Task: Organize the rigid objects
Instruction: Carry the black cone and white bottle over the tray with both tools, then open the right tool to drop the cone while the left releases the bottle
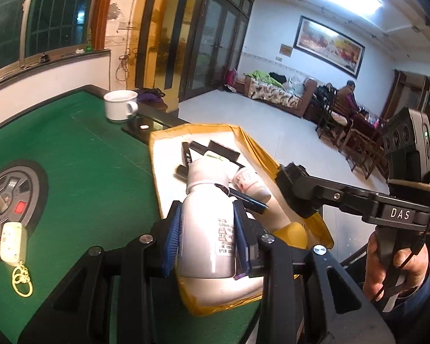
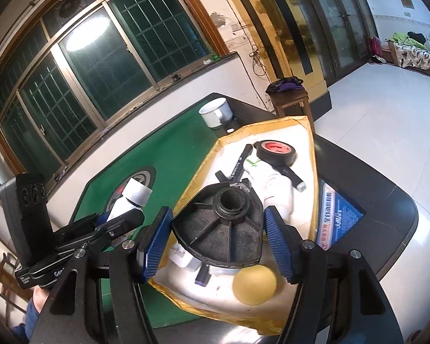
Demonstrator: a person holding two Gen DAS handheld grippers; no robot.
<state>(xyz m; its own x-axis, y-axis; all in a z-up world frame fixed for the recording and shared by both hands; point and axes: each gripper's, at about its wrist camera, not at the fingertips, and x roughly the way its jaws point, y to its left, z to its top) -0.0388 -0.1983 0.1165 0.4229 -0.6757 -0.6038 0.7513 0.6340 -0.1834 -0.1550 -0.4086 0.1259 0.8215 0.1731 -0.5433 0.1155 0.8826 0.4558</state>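
The white bottle (image 1: pixel 205 229) is sitting clamped between the blue pads of the left gripper (image 1: pixel 206 238), held by its body with the cap end pointing forward, just above the near edge of the yellow-rimmed tray (image 1: pixel 154 149). From the right wrist view the same bottle (image 2: pixel 129 203) is hanging over the green table (image 2: pixel 169 154), just beside the tray's left rim.

The right gripper (image 2: pixel 218 235) is hovering over the tray with its jaws spread wide, and a black ribbed disc (image 2: pixel 218 226) is lying between them; whether the pads are touching it I cannot tell, but there are gaps showing on both sides, so it looks unheld.

The tray is already crowding up: a roll of black tape (image 2: pixel 275 150), a black marker (image 2: pixel 239 163), a yellow ball (image 2: pixel 255 283) and some white pieces are lying inside. To set the bottle down well, I would be aiming for the bare white floor along the left side, lowering it flat on its side so it is not rolling, and keeping clear of the other gripper's fingers. The white mug (image 1: pixel 120 104) and the key fob (image 1: pixel 13 242) are waiting on the table, well apart from the tray.
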